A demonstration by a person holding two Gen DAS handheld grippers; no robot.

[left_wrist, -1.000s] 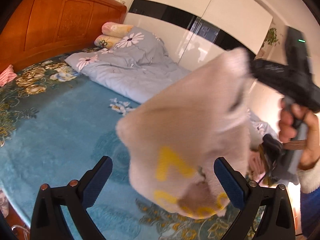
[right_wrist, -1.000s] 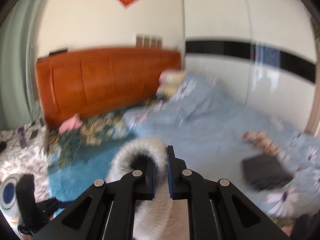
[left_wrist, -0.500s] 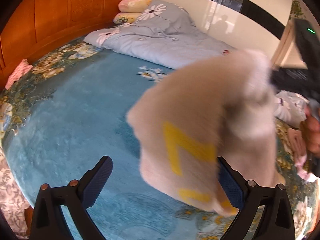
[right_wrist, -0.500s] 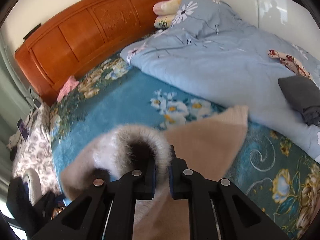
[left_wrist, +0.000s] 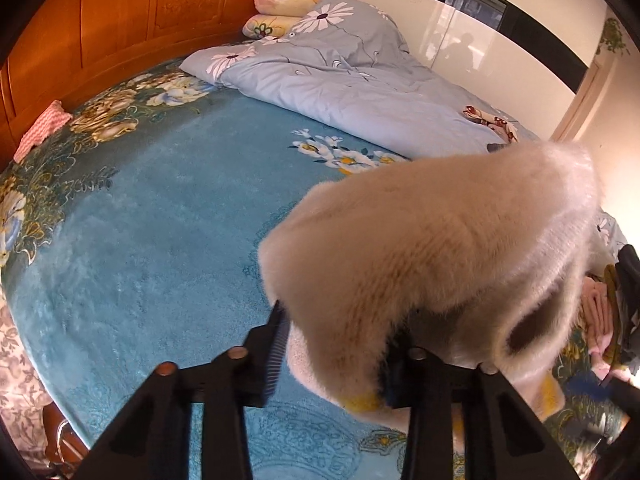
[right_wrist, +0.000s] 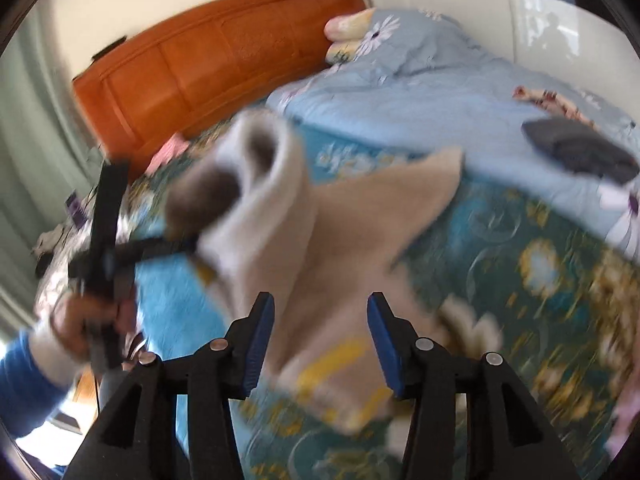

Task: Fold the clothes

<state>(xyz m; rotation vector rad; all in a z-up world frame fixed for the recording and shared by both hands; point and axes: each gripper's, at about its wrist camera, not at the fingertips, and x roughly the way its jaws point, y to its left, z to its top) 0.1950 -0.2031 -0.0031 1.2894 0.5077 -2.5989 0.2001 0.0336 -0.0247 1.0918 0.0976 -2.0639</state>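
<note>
A fluffy cream sweater (left_wrist: 440, 248) with yellow lettering hangs above the blue floral bedspread (left_wrist: 152, 220). My left gripper (left_wrist: 336, 344) is shut on a thick fold of the sweater near its hem. In the right wrist view the sweater (right_wrist: 320, 232) drapes from the left gripper (right_wrist: 188, 248), which shows at the left with the hand that holds it. My right gripper (right_wrist: 316, 340) is open, its blue pads (right_wrist: 256, 344) apart, with the sweater's lower part hanging just beyond them. This view is blurred.
A light blue quilt (left_wrist: 352, 80) and pillows (left_wrist: 280, 4) lie along the far side of the bed by the wooden headboard (left_wrist: 120, 20). A dark folded garment (right_wrist: 580, 152) rests on the quilt. Pink clothes (left_wrist: 596, 312) lie at the right edge.
My left gripper has closed on the sweater. My right gripper has let go of the sweater's fluffy cuff, opened, and drawn back.
</note>
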